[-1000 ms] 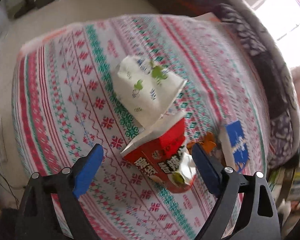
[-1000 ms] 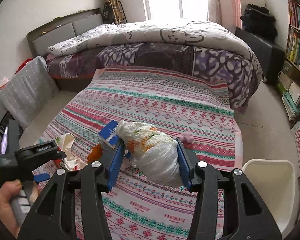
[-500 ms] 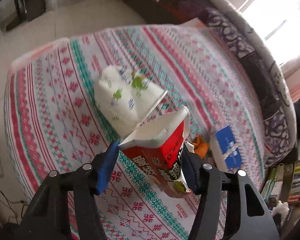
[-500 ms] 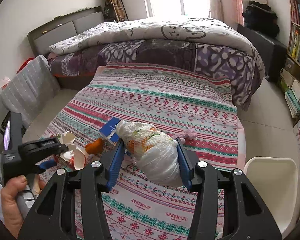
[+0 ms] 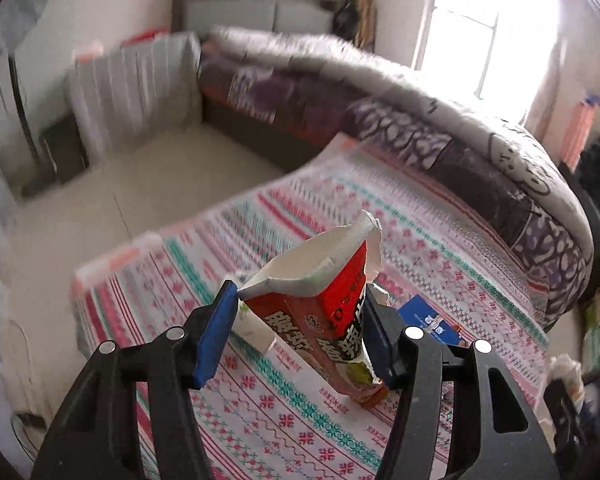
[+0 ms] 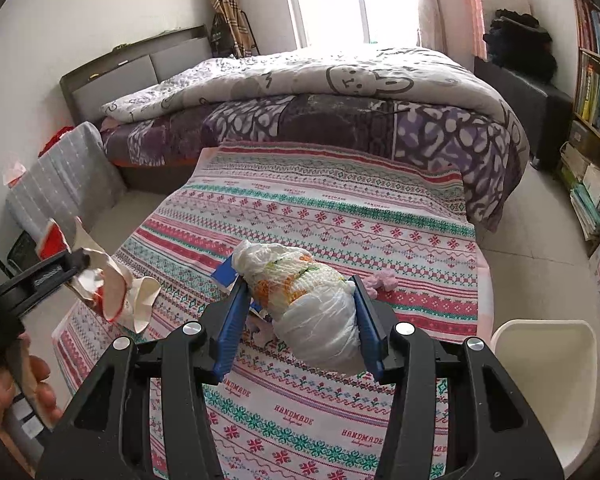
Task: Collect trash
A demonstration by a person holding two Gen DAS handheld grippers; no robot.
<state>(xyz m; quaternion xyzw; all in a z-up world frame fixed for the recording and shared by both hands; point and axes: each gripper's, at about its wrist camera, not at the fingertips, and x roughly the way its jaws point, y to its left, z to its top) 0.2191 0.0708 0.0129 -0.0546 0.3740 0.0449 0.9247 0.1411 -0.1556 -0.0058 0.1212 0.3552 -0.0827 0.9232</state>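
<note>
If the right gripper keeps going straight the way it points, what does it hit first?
Probably the patterned red, white and teal cloth: the right gripper, shut on a white crumpled plastic bag, angles down at it. A small pink scrap lies just right; depth is unclear.

Left tool (image 5: 296, 336) clamped, raised (tilted down); right tool (image 6: 298, 320) clamped.

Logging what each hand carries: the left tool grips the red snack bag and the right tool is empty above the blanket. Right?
Not quite. The left tool does grip the red snack bag, but the right tool is not empty: in the right wrist view its blue pads clamp a white tied plastic bundle above the striped blanket.
</note>
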